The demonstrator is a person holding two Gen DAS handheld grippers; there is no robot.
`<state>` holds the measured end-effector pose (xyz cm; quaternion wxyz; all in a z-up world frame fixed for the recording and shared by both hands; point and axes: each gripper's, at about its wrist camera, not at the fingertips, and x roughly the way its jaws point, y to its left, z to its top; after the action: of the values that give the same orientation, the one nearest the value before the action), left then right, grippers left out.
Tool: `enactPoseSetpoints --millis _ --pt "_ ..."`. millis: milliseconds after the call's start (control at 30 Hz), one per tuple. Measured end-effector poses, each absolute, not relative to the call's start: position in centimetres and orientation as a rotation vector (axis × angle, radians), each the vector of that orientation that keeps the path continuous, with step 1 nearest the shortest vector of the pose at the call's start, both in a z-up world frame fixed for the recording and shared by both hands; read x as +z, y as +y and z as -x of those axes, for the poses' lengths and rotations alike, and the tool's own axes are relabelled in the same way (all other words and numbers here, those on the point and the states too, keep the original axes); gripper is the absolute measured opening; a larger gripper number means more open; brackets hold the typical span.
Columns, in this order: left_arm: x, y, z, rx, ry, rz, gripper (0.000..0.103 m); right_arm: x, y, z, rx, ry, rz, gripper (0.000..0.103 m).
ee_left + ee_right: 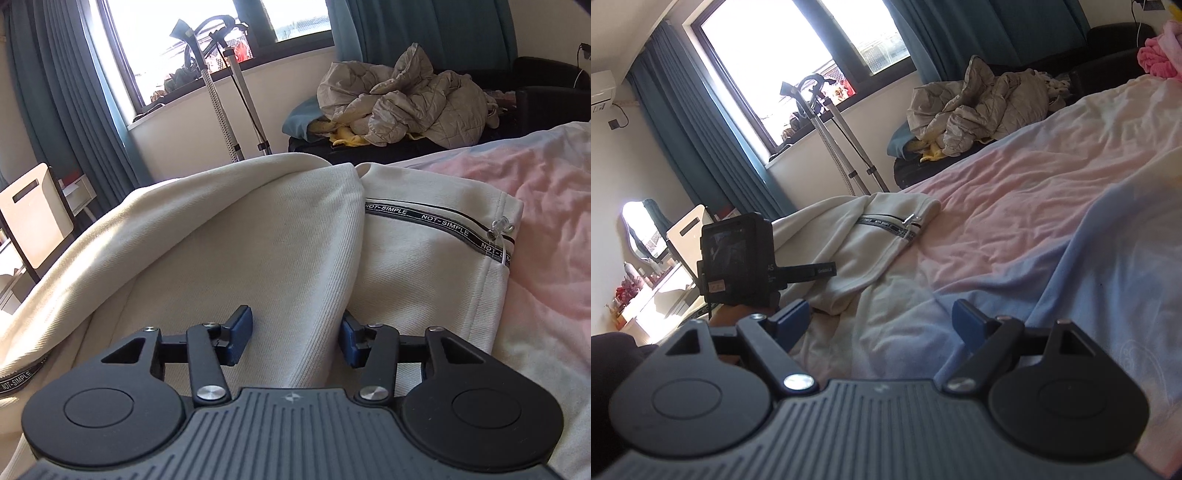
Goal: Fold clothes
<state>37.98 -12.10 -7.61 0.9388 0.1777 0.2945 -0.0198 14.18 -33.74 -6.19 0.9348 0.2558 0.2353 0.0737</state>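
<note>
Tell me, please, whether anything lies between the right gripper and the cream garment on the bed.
Nothing visible does. Only bare pink bedsheet lies between the open right gripper and the cream garment. The left gripper is at the garment's near-left side, off that path.

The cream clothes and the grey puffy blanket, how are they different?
The cream clothes are smooth, with a black band of words; the grey puffy blanket is quilted and plain. The cream clothes lie spread on the pink bed sheet, close to the left tool; the blanket sits crumpled in a heap, farther off by the window. Both are soft fabric.
</note>
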Motion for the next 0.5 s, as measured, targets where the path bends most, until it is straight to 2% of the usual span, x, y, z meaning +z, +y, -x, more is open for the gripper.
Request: enactPoseSetpoints --millis 167,433,467,500 --pt "-7.4 -12.3 -37.3 -0.056 0.623 -0.367 0.037 -6.1 -33.6 -13.9 0.151 0.481 -0.519 0.085" --pt "-8.2 -12.3 -39.2 -0.053 0.589 -0.422 0.036 -5.9 -33.2 -13.8 0.147 0.477 -0.472 0.085" --pt "-8.3 -12.5 -39.3 -0.050 0.586 -0.432 0.034 -6.0 -33.1 -13.8 0.149 0.476 -0.467 0.085" --pt "-8.3 -12.7 -39.4 -0.048 0.584 -0.442 0.029 -6.0 -33.2 -13.8 0.152 0.476 -0.461 0.085"
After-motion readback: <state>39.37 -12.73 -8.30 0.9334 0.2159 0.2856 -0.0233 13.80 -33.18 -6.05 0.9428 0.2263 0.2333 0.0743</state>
